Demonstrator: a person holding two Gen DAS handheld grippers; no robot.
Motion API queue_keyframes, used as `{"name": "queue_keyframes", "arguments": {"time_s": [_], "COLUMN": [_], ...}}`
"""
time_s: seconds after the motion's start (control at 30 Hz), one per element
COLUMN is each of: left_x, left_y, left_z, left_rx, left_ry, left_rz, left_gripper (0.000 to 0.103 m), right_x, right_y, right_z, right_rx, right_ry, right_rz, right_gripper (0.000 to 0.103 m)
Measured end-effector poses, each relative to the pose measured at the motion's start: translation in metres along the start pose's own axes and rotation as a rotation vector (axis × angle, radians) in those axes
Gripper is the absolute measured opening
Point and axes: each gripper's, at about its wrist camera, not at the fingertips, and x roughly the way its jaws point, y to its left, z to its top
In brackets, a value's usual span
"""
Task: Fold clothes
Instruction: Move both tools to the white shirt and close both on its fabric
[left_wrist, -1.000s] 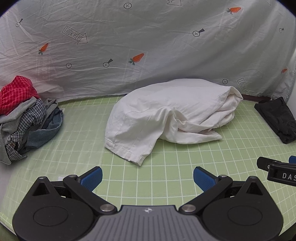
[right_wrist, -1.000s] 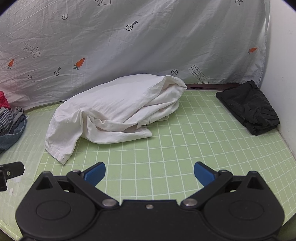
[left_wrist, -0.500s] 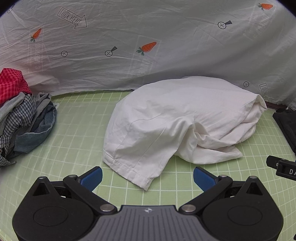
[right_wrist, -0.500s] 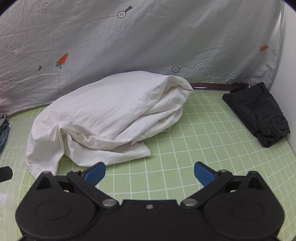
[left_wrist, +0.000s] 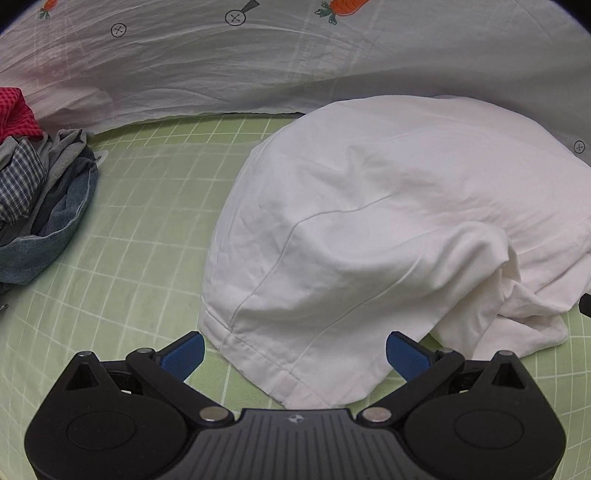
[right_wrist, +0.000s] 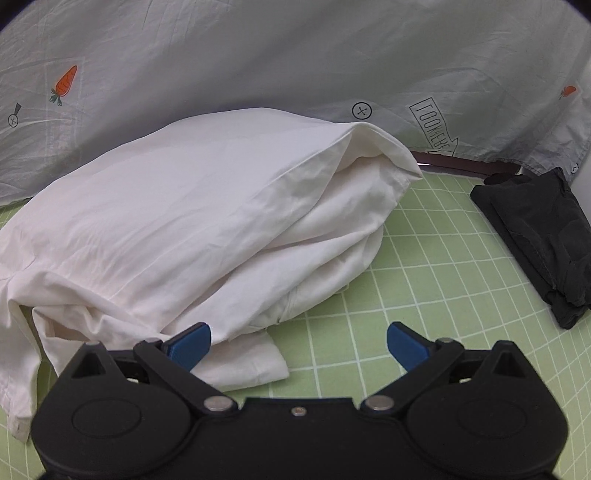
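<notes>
A crumpled white garment (left_wrist: 388, 229) lies heaped on the green grid mat (left_wrist: 147, 236). Its hemmed near corner reaches between the blue pads of my left gripper (left_wrist: 295, 352), which is open and holds nothing. In the right wrist view the same white garment (right_wrist: 207, 221) fills the left and centre. My right gripper (right_wrist: 299, 341) is open too, its left fingertip (right_wrist: 192, 343) over the garment's lower folded edge and its right fingertip over bare mat.
A pile of unfolded clothes (left_wrist: 40, 199), red check, grey plaid and denim, sits at the left. A folded black garment (right_wrist: 543, 236) lies at the right on the mat (right_wrist: 424, 295). A white printed sheet (right_wrist: 295, 55) hangs behind.
Both grippers have moved forward and down toward the white garment, which now looms much larger. The left gripper's open fingers now straddle its near corner. Both stay open.
</notes>
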Motion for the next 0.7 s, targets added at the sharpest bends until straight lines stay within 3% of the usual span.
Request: {"name": "queue_keyframes", "arguments": {"time_s": [0.2,0.43,0.57,0.7], "left_x": [0.028,0.034,0.036,0.04], "left_y": [0.0,-0.013,-0.028,-0.038], "left_z": [0.004,-0.007,-0.014,-0.016], "left_rx": [-0.02,0.002,0.072,0.12], "left_ry": [0.063,0.112,0.123,0.129], "left_rz": [-0.012,-0.111,-0.11,-0.114], "left_gripper": [0.103,0.103,0.103,0.101], "right_x": [0.034,0.066,0.069,0.064], "right_y": [-0.004,-0.009,-0.011,-0.013], "right_z": [0.013,0.014,0.007,0.0], "right_rx": [0.101,0.227,0.299,0.322], "right_ry": [-0.012,0.043,0.061,0.065], "right_rz": [0.057,0.13,0.187,0.252], "right_gripper": [0.097,0.09,0.081,0.061]}}
